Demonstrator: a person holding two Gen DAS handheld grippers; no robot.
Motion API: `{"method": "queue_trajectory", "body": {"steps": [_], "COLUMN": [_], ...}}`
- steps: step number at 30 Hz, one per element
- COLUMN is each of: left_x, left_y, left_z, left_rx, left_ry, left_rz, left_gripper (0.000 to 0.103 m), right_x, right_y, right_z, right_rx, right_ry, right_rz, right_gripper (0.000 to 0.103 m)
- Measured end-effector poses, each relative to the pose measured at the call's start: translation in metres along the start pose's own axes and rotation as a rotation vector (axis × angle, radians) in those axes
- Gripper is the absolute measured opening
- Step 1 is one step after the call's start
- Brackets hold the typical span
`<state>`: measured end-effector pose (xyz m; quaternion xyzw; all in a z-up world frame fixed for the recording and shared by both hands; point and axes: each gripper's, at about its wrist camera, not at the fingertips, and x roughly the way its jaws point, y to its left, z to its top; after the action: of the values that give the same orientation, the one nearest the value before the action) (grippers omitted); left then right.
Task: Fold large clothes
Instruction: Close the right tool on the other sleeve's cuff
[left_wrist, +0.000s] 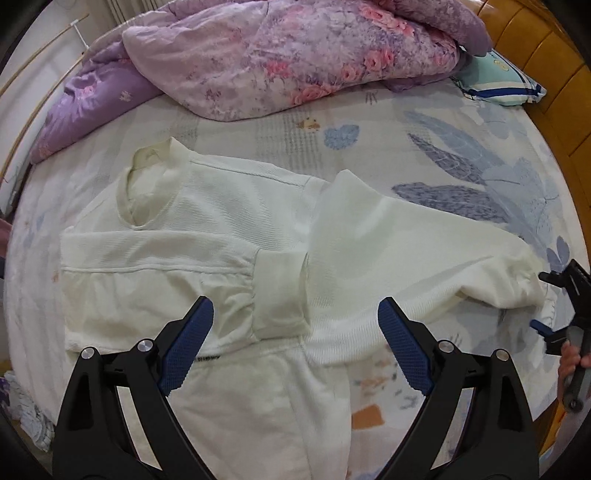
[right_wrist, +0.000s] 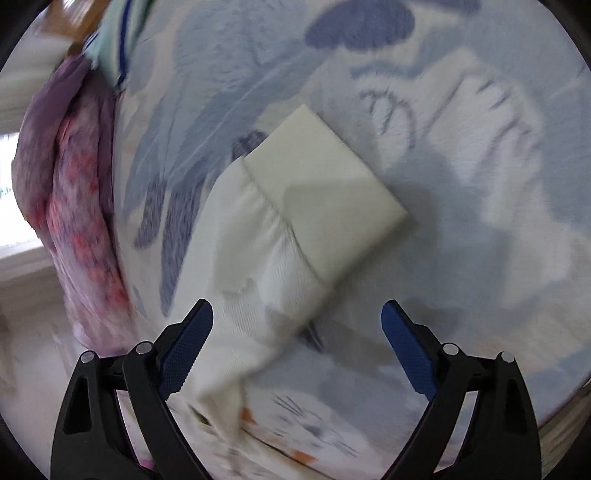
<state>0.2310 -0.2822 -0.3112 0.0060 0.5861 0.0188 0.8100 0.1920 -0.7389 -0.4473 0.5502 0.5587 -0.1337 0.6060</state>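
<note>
Evidently the white sweatshirt (left_wrist: 229, 236) had been laid flat on the printed bedsheet (left_wrist: 424, 122) so that its seams could serve as fold lines; it was the landmark for everything else. Its neck pointed toward the purple floral quilt (left_wrist: 280, 59), which was bunched beyond the collar, well clear of the working area. One sleeve (left_wrist: 166, 254) lay folded across the chest, its ribbed cuff (left_wrist: 280, 291) resting near the middle of the body, which suggested the first side was done. The other sleeve (left_wrist: 413, 251) stretched outward from the shoulder, its cuff (right_wrist: 325, 184) lying flat on the sheet at the far side of the garment. The left gripper (left_wrist: 295, 325) hung over the sweatshirt's lower body with its jaws spread wide and nothing between them. The right gripper (right_wrist: 297, 328) hovered just short of the outstretched cuff, likewise spread and empty, probably lined up to pinch that cuff and carry it across the chest.
</note>
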Motion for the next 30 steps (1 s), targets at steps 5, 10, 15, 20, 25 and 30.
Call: {"method": "queue_trajectory", "body": {"steps": [5, 10, 15, 20, 25, 30], "left_x": [0.028, 0.041, 0.049, 0.050, 0.054, 0.084], "left_y": [0.009, 0.014, 0.020, 0.018, 0.012, -0.001], "left_z": [0.010, 0.019, 0.022, 0.023, 0.019, 0.011], "left_rx": [-0.046, -0.064, -0.075, -0.049, -0.017, 0.043], "left_ry": [0.038, 0.048, 0.071, 0.078, 0.085, 0.129], "left_rz": [-0.016, -0.002, -0.006, 0.020, -0.019, -0.068], "left_gripper": [0.091, 0.091, 0.091, 0.091, 0.089, 0.042], "right_x": [0.023, 0.022, -0.003, -0.043, -0.071, -0.092], "right_y": [-0.001, 0.001, -0.003, 0.003, 0.017, 0.029], "right_z": [0.021, 0.024, 0.017, 0.018, 0.010, 0.004], "right_rx": [0.089, 0.108, 0.031, -0.012, -0.095, -0.162], "right_ry": [0.023, -0.027, -0.141, -0.216, -0.248, -0.288], "right_rz": [0.033, 0.010, -0.019, 0.012, 0.011, 0.005], "right_gripper": [0.089, 0.065, 0.017, 0.013, 0.010, 0.009]}}
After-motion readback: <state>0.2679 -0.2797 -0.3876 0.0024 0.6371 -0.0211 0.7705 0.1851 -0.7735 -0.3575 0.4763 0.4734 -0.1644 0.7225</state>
